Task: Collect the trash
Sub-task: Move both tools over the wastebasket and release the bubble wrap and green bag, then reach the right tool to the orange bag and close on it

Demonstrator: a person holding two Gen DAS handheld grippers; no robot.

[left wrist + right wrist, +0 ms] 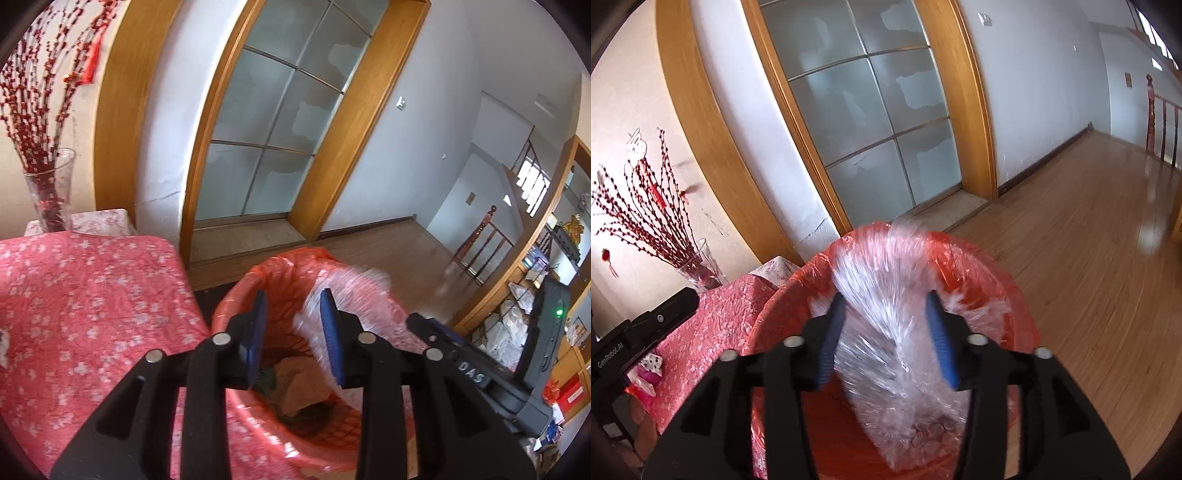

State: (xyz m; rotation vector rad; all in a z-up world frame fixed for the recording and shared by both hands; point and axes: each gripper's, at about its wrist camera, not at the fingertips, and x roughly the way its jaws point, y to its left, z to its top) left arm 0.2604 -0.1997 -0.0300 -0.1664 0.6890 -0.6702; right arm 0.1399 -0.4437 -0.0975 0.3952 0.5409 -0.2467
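Left gripper (pixel 293 332): nearest the lens in the left wrist view; black arms, blue pads; jaws apart with a clear gap, gripping nothing; positioned over the bin mouth.
Left pads (pixel 331 334): right-hand pad lies against the blurred edge of the clear plastic; contact cannot be confirmed.
Right gripper (pixel 886 334): black arms, blue pads; jaws parted; positioned over the same bin.
Right fingers (pixel 941 343): stand either side of the clear plastic, not visibly pressing on it.
Clear plastic bag (pixel 886 332): crumpled, transparent, motion-blurred; runs between the right jaws from above the far rim down into the bin; lower end inside the bin, with small pinkish pieces showing through.
Same bag, left wrist view (pixel 351 291): at the right side of the bin opening, beyond the left gripper's right pad.
Trash bin (pixel 236 291): round, lined with a red-orange plastic liner folded over the rim; stands on the floor just beside the table.
Bin contents (pixel 295 384): crumpled beige paper and dark green scraps at the bottom.
Table (pixel 85 295): covered with a pink floral cloth; left of the bin.
Glass vase (pixel 50 192): holds red-beaded branches; at the far table edge.
Sliding door (pixel 871 107): frosted glass panes, wood frame; behind the bin.
Floor (pixel 1089 240): wood planks, glossy.
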